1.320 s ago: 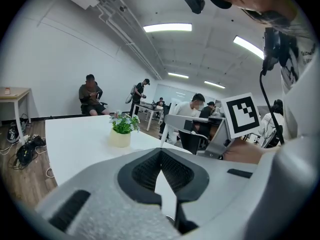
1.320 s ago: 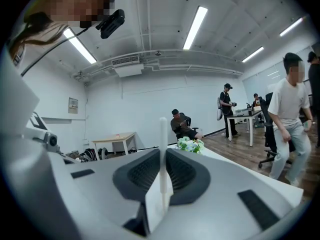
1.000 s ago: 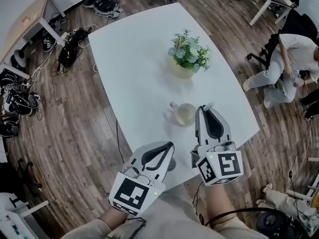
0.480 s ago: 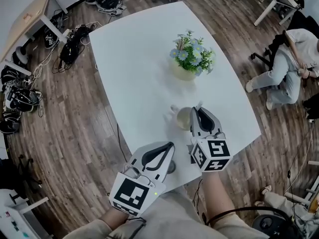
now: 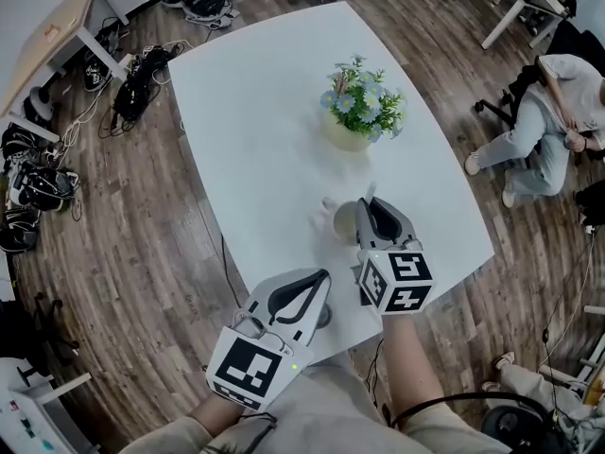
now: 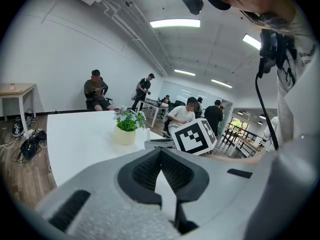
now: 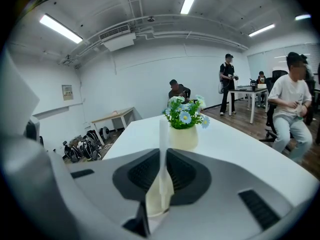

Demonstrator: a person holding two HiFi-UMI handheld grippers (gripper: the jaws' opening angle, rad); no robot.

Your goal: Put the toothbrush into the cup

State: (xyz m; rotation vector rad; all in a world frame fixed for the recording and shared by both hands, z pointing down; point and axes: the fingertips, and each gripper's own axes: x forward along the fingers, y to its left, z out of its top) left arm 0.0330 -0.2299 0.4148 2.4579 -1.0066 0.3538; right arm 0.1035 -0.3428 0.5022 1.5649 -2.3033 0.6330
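A pale cup with a small handle stands near the front of the white table, partly hidden under my right gripper. That gripper is shut on a thin white toothbrush, which sticks out past the jaws, its tip over the cup's right rim. Through the jaws of the right gripper the cream cup shows just below the brush. My left gripper hangs at the table's front edge, shut and empty. In the left gripper view the left gripper points toward the right gripper's marker cube.
A cream pot of blue and white flowers stands on the table beyond the cup, also in the right gripper view. A seated person is to the right of the table. Cables and bags lie on the wooden floor at left.
My right gripper has carried the toothbrush to the left, from beside the cup to over its rim. The left gripper has stayed where it was.
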